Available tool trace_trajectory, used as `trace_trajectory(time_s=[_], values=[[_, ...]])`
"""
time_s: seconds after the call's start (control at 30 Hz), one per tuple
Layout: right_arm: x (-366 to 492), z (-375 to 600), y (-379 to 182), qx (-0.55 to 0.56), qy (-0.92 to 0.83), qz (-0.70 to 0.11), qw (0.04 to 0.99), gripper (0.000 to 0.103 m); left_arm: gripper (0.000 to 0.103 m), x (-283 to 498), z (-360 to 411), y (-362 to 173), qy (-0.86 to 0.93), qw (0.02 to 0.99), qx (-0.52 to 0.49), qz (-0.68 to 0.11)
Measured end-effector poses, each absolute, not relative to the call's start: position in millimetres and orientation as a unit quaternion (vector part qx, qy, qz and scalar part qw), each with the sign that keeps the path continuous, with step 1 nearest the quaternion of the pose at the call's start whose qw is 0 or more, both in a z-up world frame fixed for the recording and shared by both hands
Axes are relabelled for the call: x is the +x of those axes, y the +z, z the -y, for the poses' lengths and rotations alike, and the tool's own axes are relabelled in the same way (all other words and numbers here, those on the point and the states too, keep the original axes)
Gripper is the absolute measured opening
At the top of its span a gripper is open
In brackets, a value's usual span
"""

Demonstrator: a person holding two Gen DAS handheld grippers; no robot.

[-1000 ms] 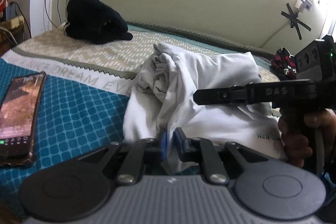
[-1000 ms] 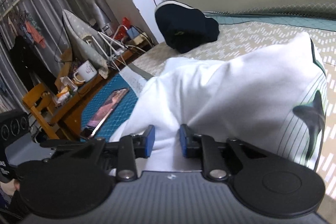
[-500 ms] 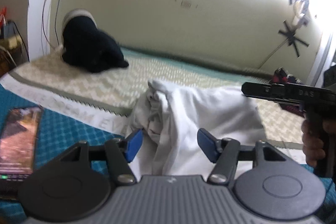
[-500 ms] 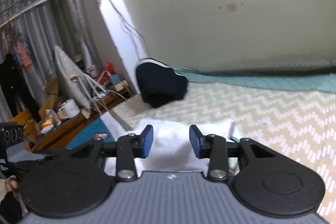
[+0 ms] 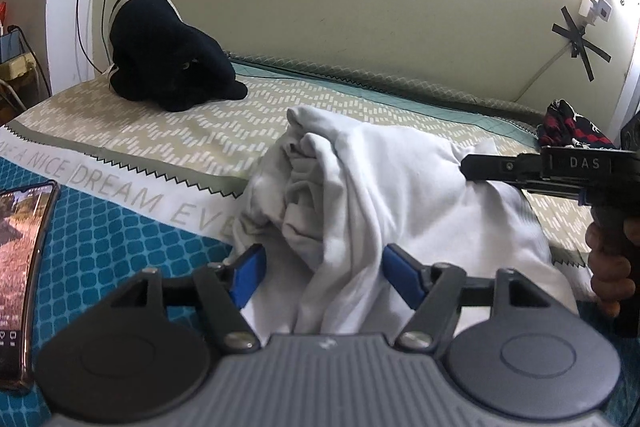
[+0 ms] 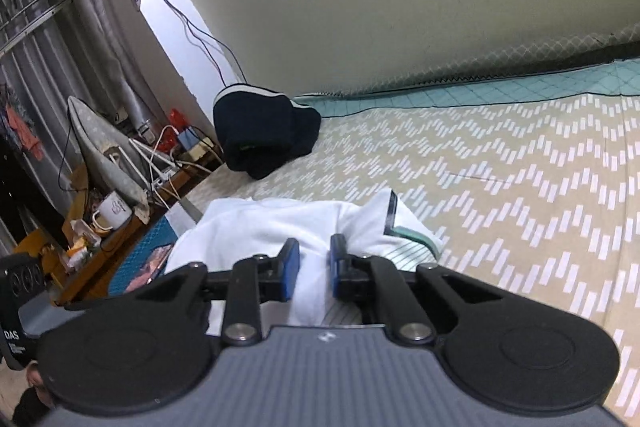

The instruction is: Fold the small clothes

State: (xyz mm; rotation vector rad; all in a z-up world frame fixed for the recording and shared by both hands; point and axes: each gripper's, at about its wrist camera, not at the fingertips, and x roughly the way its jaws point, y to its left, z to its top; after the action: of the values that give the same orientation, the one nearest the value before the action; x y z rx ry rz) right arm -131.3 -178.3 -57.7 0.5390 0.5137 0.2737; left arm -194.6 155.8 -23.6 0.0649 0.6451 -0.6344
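A white garment [image 5: 372, 195] lies bunched and loosely folded on the bed, also in the right wrist view [image 6: 280, 223], where a dark and green trimmed edge shows at its right. My left gripper [image 5: 324, 275] is open, its blue pads either side of the near edge of the cloth, not gripping it. My right gripper [image 6: 310, 267] is open with a narrower gap, just above the white cloth. The right gripper's black body [image 5: 560, 167] shows at the right of the left wrist view, held by a hand.
A folded black garment [image 5: 168, 63] lies at the back left of the bed, also in the right wrist view [image 6: 264, 131]. A phone [image 5: 20, 259] lies on the teal sheet at left. A red and black cloth [image 5: 572, 125] lies back right. A cluttered side table [image 6: 100, 219] stands beyond the bed.
Both grippers were shut on the white garment a second ago; they have let go. The garment has dropped onto the bed in a bunched heap and the grippers have drawn back slightly.
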Motion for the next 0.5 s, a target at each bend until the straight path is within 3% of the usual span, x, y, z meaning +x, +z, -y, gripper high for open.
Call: trace_trajectory(time_s=[0.27,0.3,0.37,0.43,0.5], values=[[-146,177,-50,0.27,0.124,-0.239,0.925,0.003,0.068,-195,-159,-20,-0.308,0.897,0.028,-0.316],[-152,179,-47,0.276,0.125,-0.23,0.925,0.013,0.069,-196,-162,-18,-0.31,0.897,0.023,-0.315],[-167,185,-40,0.29,0.138,-0.208,0.924,0.043,0.074,-197,-170,-12,-0.313,0.899,0.01,-0.307],[-186,191,-34,0.287,0.127,-0.196,0.929,0.05,0.087,-194,-179,-7,-0.319,0.898,-0.008,-0.303],[-199,199,-33,0.288,0.117,-0.198,0.93,0.051,0.089,-189,-185,-3,-0.323,0.897,-0.023,-0.302]])
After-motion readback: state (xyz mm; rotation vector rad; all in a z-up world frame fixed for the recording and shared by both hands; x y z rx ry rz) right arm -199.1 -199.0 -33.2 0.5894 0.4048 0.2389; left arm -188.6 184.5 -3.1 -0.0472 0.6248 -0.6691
